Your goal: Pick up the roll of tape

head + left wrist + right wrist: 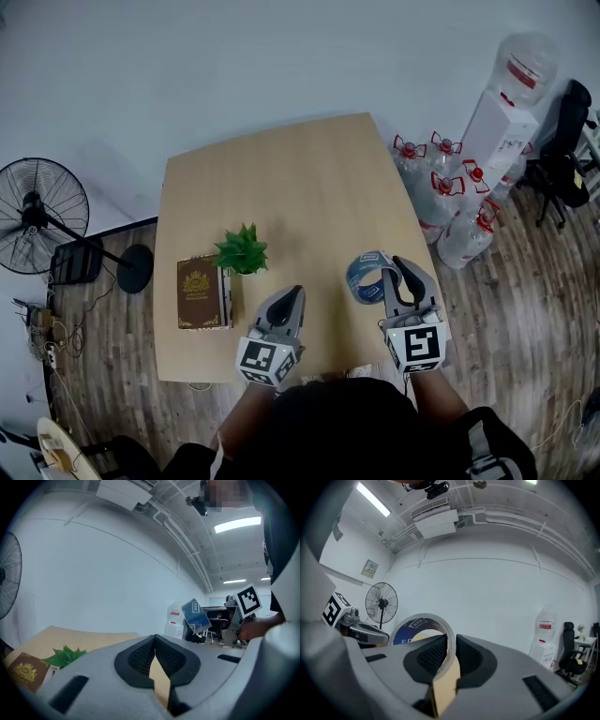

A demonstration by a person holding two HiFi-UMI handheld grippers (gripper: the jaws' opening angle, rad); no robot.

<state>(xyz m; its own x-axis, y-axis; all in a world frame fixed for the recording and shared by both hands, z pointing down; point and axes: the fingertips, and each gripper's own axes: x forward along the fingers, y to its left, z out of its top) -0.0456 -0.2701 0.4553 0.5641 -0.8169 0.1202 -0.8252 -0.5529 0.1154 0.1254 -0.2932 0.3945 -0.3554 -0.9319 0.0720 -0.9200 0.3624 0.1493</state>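
The roll of tape (367, 277) is up off the table (300, 178), over its near right part, in the right gripper (397, 272). The jaws are nearly together and pinch the ring's wall on its right side, one pad inside the hole and one outside. The roll stands on edge, a little tilted. Its hole runs about level, pointing away from the person along the gripper's own line, and the blue printed band faces left.

The left gripper (292, 294) hangs over the near edge just beside it. Its jaw tips meet and hold nothing.

Further left on the table are one brown book (202, 292) lying flat and one small green plant (242, 249) at its far right corner. Nothing stands between them and the roll.

On the floor to the right I count about five red-capped water jugs (448, 186). Beside them are one white dispenser (502, 131) with a jug on top and one black chair (562, 150). One standing fan (37, 216) is off to the left.
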